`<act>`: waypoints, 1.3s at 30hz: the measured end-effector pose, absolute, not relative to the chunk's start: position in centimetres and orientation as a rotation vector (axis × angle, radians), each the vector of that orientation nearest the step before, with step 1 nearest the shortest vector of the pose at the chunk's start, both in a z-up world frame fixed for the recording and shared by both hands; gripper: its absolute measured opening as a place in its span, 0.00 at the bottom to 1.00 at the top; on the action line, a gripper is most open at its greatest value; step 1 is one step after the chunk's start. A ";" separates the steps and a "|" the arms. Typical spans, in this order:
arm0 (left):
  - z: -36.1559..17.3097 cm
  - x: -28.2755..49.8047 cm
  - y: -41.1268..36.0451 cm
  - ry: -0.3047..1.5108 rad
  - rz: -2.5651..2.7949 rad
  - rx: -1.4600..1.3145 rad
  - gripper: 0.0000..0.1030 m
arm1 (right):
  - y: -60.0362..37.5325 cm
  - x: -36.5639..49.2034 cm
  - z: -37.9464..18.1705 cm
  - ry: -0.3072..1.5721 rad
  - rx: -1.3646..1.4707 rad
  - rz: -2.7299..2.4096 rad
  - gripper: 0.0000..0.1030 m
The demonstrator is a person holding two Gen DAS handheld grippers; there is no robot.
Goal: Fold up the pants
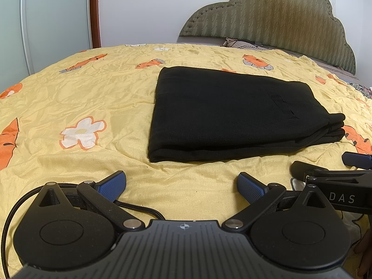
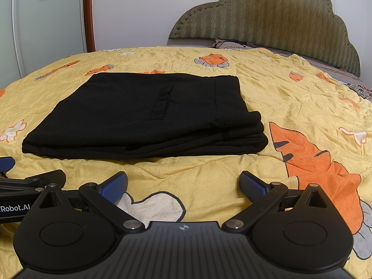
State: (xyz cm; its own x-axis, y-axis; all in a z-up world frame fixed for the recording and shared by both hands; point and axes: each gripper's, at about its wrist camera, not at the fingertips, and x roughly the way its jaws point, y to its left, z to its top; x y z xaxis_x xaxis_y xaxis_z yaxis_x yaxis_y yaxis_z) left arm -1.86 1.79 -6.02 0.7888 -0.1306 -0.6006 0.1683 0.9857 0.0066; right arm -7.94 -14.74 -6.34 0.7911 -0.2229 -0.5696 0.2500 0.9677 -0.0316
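- Already the black pants lie folded in a flat stack near the middle of the bed, on the yellow bedspread, with the pocket slit facing up; the fold looks finished or nearly so.
- Both tools sit on the near side, apart from the cloth: the left gripper has its jaws spread wide and holds nothing, and the right gripper is just as wide and just as empty.
- Main risk, as I judge it: any further nudge. A wide jaw pushed forward could catch the near edge and drag the top layer off the stack.
- At the right end the layers show stepped and loose; pinching only one there could peel the bundle open.
- The bedspread is wrinkled and soft, so pressing down beside the stack could tilt it.
- The two tools are close side by side and could knock together.
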 end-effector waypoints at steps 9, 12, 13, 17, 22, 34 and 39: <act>-6.0 -1.9 1.8 0.642 -0.161 0.061 1.00 | -14.7 -7.9 -6.3 0.607 0.046 -0.255 1.00; -6.0 -1.8 1.8 0.642 -0.161 0.061 1.00 | -14.7 -7.9 -6.3 0.607 0.046 -0.255 1.00; -6.0 -1.8 1.8 0.642 -0.161 0.061 1.00 | -14.7 -7.9 -6.3 0.607 0.046 -0.254 1.00; -6.0 -1.8 1.8 0.642 -0.161 0.061 1.00 | -14.7 -8.0 -6.3 0.607 0.046 -0.254 1.00; -6.0 -1.8 1.8 0.643 -0.161 0.061 1.00 | -14.7 -7.9 -6.3 0.607 0.046 -0.254 1.00; -6.0 -1.8 1.7 0.649 -0.161 0.061 1.00 | -14.7 -8.0 -6.3 0.607 0.045 -0.254 1.00; -6.0 -1.8 1.8 0.646 -0.163 0.048 1.00 | -14.7 -7.9 -6.3 0.606 0.043 -0.255 1.00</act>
